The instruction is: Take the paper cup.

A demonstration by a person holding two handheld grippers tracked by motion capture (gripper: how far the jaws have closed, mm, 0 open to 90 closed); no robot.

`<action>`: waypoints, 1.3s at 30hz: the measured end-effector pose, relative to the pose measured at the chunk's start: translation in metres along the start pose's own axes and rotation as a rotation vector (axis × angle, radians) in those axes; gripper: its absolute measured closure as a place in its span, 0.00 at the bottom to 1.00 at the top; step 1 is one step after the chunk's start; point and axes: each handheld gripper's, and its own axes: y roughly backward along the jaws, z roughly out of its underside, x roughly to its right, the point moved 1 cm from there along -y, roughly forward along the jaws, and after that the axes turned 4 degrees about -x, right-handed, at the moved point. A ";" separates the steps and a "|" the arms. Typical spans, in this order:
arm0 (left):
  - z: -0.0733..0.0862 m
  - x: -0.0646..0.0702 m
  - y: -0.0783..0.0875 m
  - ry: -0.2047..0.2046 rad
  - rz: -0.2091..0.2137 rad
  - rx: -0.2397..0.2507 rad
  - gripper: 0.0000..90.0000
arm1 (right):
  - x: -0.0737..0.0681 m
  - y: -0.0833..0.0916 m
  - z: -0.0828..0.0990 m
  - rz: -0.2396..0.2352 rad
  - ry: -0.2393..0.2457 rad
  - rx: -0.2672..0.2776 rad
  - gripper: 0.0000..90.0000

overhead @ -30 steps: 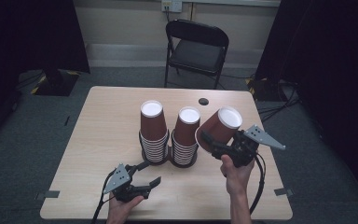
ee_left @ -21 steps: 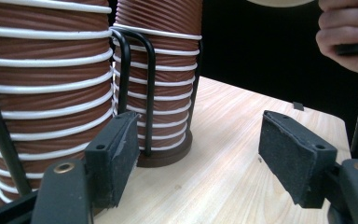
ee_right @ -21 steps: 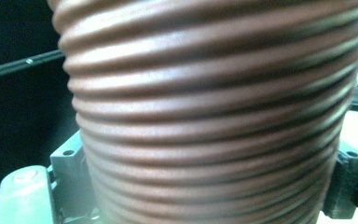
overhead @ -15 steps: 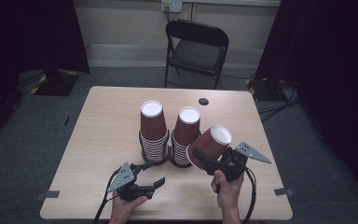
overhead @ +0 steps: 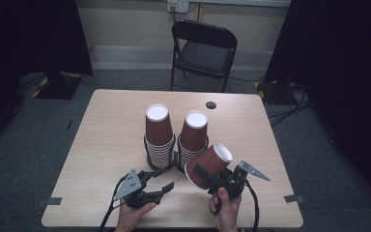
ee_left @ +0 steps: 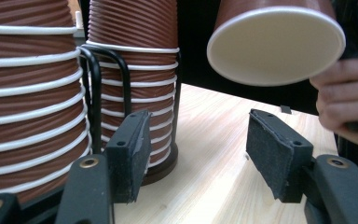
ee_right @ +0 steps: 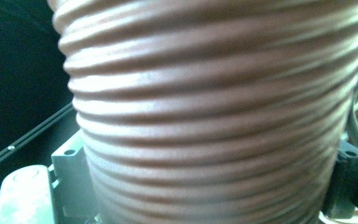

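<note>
While two tall stacks stand at the middle of the frame, one ribbed paper cup [overhead: 209, 164] rides tilted in the air at lower right of the high view.

Held cup: brown, ribbed, its white bottom disc turned up and to the right; in the left gripper view the same cup [ee_left: 275, 39] hangs at the upper right of the frame, clear of the table [overhead: 101, 145].

Right gripper [overhead: 204, 175]: pinching the cup across its ribbed wall, as far as the high view shows; its own view is close on the brown ridges [ee_right: 214, 116].

Left gripper [overhead: 160, 180]: spread and holding nothing, low over the table at lower centre-left, pointed toward the stacks; its pads [ee_left: 133, 151] show a wide gap.

Left stack [overhead: 159, 135]: upside-down cups in a black wire holder [ee_left: 93, 93], centre of frame.

Right stack [overhead: 193, 137]: just beside the first, and near the held cup.

Handling, as a judgement: the cup looks very light and thin-walled, likely to dent under a hard squeeze; the ribs should give grip.

Where to hold: across the ribbed side near the stiffer rolled rim or base, with gentle pressure.

Background: a folding chair [overhead: 204, 48] at top centre.
</note>
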 end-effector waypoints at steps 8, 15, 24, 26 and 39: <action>0.001 0.007 -0.008 -0.024 0.030 0.002 0.57 | 0.007 0.002 0.023 -0.020 -0.091 0.007 0.16; 0.002 0.012 -0.016 -0.037 0.059 0.028 0.58 | 0.011 0.004 0.038 -0.025 -0.163 0.011 0.16; 0.002 0.016 -0.021 -0.069 0.077 0.060 0.64 | 0.008 -0.004 0.053 -0.028 -0.191 -0.022 0.16; 0.002 0.016 -0.023 -0.072 0.076 0.067 0.66 | 0.007 -0.006 0.055 -0.040 -0.199 -0.028 0.16; 0.003 0.016 -0.030 -0.074 0.038 0.108 0.73 | 0.004 -0.016 0.067 -0.085 -0.298 -0.062 0.16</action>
